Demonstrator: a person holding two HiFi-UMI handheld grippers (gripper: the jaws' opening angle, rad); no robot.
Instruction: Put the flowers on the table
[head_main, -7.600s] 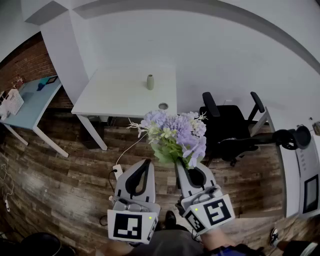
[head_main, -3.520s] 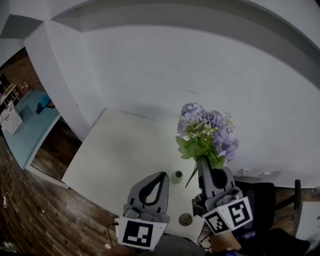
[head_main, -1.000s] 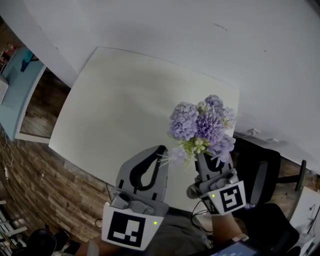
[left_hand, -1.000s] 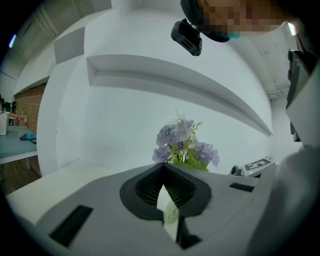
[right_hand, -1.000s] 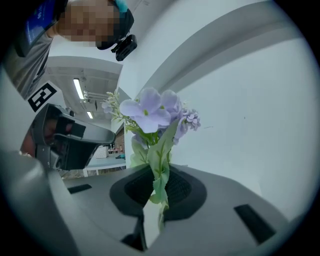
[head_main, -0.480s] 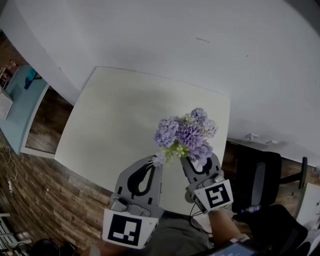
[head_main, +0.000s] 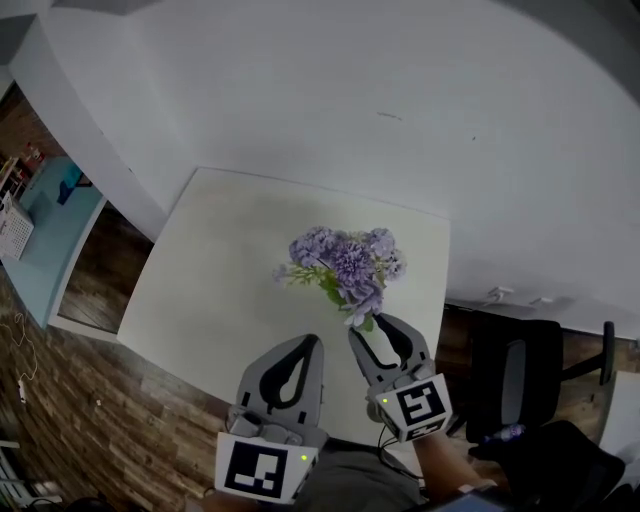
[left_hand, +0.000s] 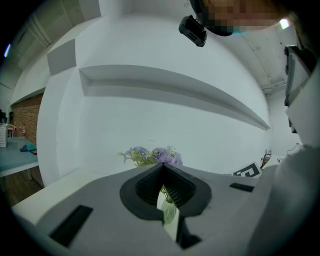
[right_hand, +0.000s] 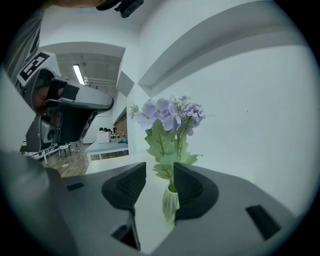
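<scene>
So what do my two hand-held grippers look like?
The left hand-held gripper and the right hand-held gripper are grey plastic, with dark ribbed pads; each has a white cube with black square markers and a green light. The right one's jaws are opening, the vase between them.

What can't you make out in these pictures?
- Right gripper view: the right gripper's jaws are opening with the vase between them; one jaw hides its side, so contact is unclear.
- Head view: the flowers hide the vase.
- Left gripper view: the shut left gripper blocks most of the vase.
</scene>
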